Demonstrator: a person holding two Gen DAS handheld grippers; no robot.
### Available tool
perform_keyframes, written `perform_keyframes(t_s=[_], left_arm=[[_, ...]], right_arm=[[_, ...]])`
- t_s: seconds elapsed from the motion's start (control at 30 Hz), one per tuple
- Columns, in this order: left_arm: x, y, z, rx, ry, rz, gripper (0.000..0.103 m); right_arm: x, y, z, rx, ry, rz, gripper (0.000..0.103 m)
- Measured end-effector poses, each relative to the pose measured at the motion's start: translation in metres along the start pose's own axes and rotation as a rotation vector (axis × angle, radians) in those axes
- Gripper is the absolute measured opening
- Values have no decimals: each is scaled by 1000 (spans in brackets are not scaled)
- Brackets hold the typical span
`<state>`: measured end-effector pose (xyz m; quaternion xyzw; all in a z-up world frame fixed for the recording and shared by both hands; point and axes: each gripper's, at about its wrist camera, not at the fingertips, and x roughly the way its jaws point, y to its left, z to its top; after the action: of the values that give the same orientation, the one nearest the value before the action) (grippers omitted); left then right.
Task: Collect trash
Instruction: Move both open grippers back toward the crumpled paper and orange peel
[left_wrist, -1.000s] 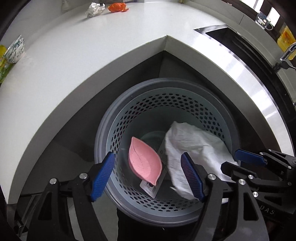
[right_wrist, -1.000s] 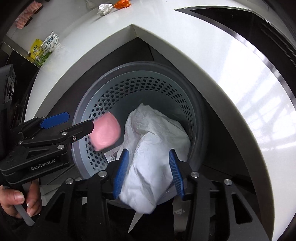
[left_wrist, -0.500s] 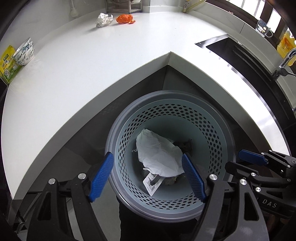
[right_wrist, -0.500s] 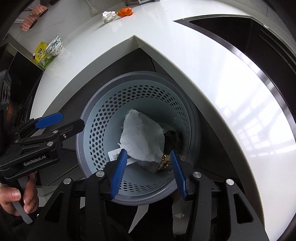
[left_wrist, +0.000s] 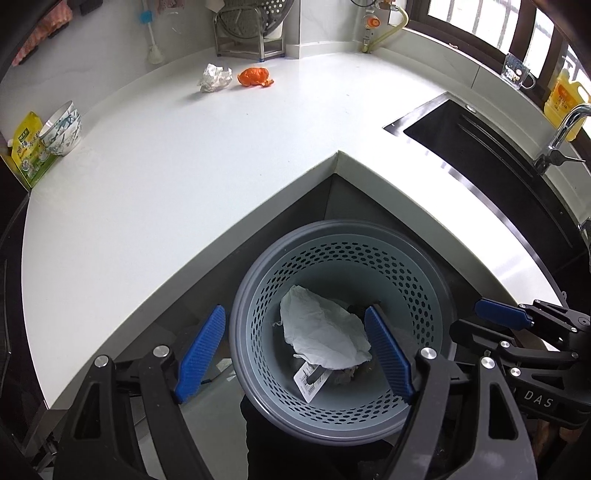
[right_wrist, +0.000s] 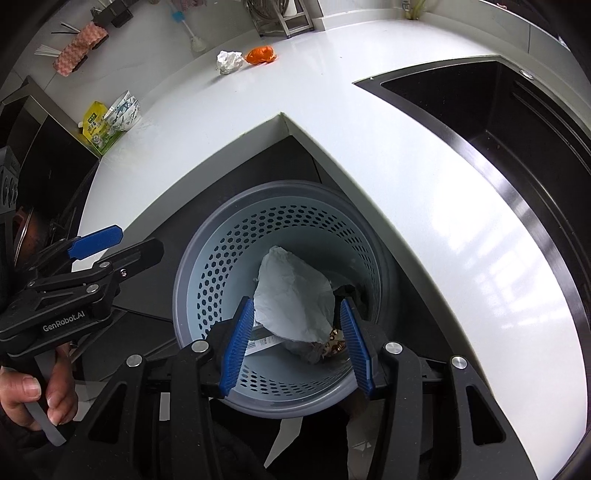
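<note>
Both my grippers, left gripper and right gripper, released, empty above bin. White paper lies inside. Crumpled paper, orange wrapper near counter back edge.

In the bin, a white bag covers most of the floor; only a corner of a label and some dark and gold scraps show from under it, too hidden to identify. The sink runs off the right edge. Print on the yellow packet is unreadable.
</note>
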<state>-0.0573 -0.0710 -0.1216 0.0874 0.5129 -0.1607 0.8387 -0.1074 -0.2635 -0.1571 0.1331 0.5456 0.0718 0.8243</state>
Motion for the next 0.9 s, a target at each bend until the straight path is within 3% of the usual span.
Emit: perform_keyframes(t_s=[0.5, 0.9], left_arm=[[-31, 42, 25, -29, -85, 47, 90], [-20, 98, 74, -50, -110, 47, 93]], right_arm=[[-18, 18, 32, 9, -84, 1, 54], [-4, 47, 80, 9, -132, -35, 67]])
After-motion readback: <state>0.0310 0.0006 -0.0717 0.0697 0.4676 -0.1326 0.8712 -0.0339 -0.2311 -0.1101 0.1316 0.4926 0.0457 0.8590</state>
